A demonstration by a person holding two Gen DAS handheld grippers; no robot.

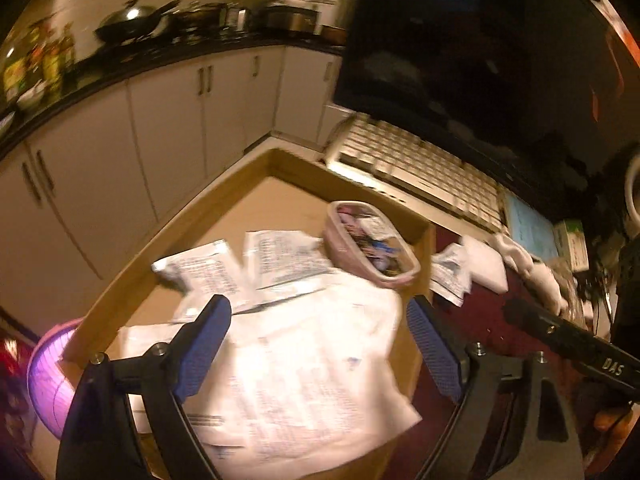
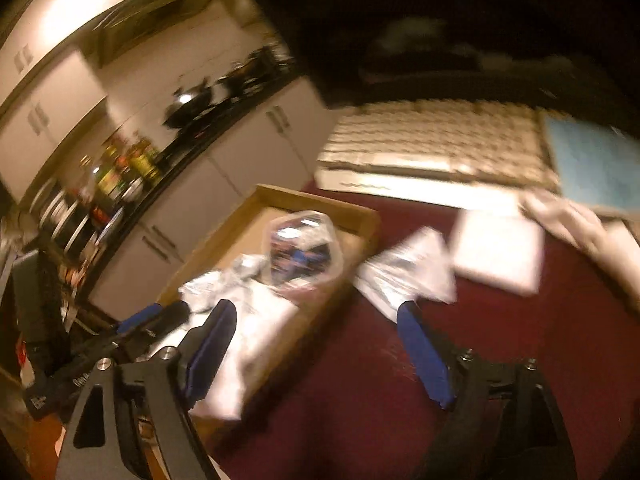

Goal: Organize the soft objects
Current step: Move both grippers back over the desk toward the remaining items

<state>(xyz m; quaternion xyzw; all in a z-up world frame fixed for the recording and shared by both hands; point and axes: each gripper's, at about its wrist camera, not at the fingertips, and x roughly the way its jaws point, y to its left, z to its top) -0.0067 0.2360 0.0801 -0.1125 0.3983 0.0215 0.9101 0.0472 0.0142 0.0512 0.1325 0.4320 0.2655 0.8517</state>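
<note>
A cardboard box sits at the table's left edge and holds several printed soft packets and a clear bag of small items. My left gripper is open and empty above the packets in the box. On the dark red table lie a printed packet, a white folded cloth and another white cloth. My right gripper is open and empty above the table, just short of the printed packet, with the box at its left. The view is blurred.
A white keyboard lies behind the box, under a dark monitor. A blue pad sits right of the keyboard. White kitchen cabinets and a counter with pans stand beyond the table. A pink object is below the box's left side.
</note>
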